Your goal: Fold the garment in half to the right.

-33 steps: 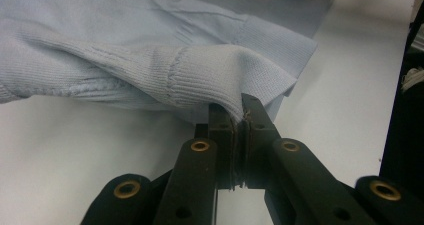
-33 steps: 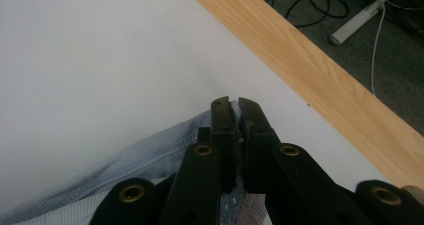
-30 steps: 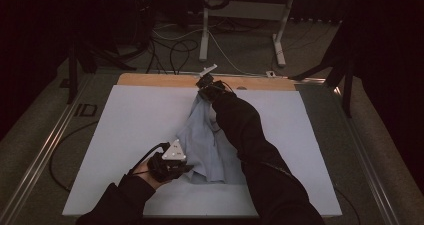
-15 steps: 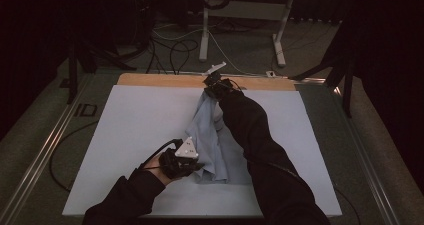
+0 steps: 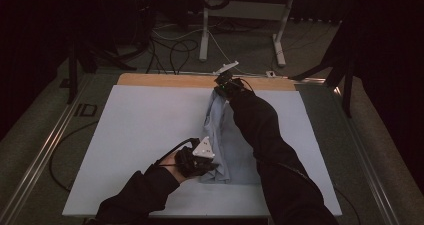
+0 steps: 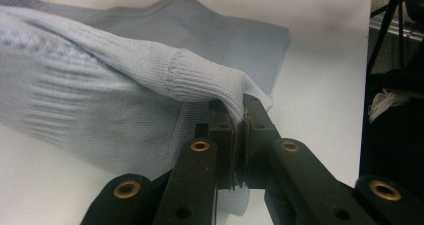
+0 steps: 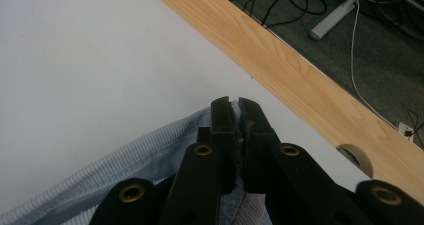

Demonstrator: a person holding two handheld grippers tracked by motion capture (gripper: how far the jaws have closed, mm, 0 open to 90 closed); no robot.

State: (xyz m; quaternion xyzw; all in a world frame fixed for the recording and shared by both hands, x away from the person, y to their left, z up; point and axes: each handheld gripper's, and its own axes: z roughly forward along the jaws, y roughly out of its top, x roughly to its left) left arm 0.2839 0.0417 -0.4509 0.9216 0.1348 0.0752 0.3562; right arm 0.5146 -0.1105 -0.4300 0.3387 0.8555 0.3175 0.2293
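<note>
A pale blue knitted sweater [image 5: 226, 145] is laid on the white table cover [image 5: 135, 130], right of the middle, and is stretched from the near side toward the far wooden edge [image 5: 165, 80]. Its ribbed cuff [image 6: 200, 77] is pinched by the left gripper [image 6: 239, 122], whose jaws are closed on a small fold of the knit. The far end of the sweater is held by the right gripper [image 7: 235, 110], also closed on the cloth, just beside the wooden edge.

Several risks can be judged from this. Only a thin bit of fabric is caught in each pair of jaws, so the knit can slip out if the grippers are pulled further apart. The knit can also be stretched out of shape by a strong pull. Because the right gripper is so near the far edge, the cloth can be dragged off the white cover onto the wood. A roll of tape [image 7: 356, 157] lies beside that edge and can be pushed.
</note>
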